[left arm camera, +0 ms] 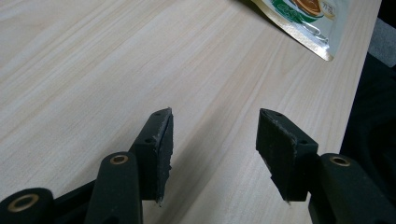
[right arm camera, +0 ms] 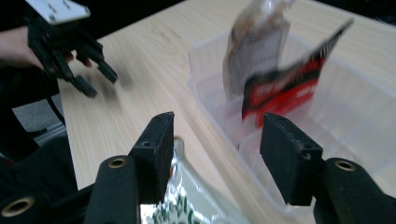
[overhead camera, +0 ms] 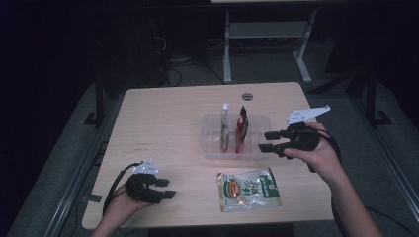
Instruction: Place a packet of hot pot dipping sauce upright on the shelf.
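A pale wooden table (overhead camera: 163,118) with rounded corners carries everything here. A clear plastic tray (overhead camera: 213,148) sits right of its middle, and places are told from that tray. Just nearer the person than the tray, a green and white packet (overhead camera: 248,189) lies flat on the wood, close to the near edge. Beyond the tray, by the far edge, a small dark round disc (overhead camera: 247,96) is set in the tabletop.

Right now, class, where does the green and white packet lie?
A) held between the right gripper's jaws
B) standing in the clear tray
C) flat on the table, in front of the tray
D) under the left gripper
C: the green and white packet lies flat on the table, just in front of the clear tray, where two other packets stand upright.
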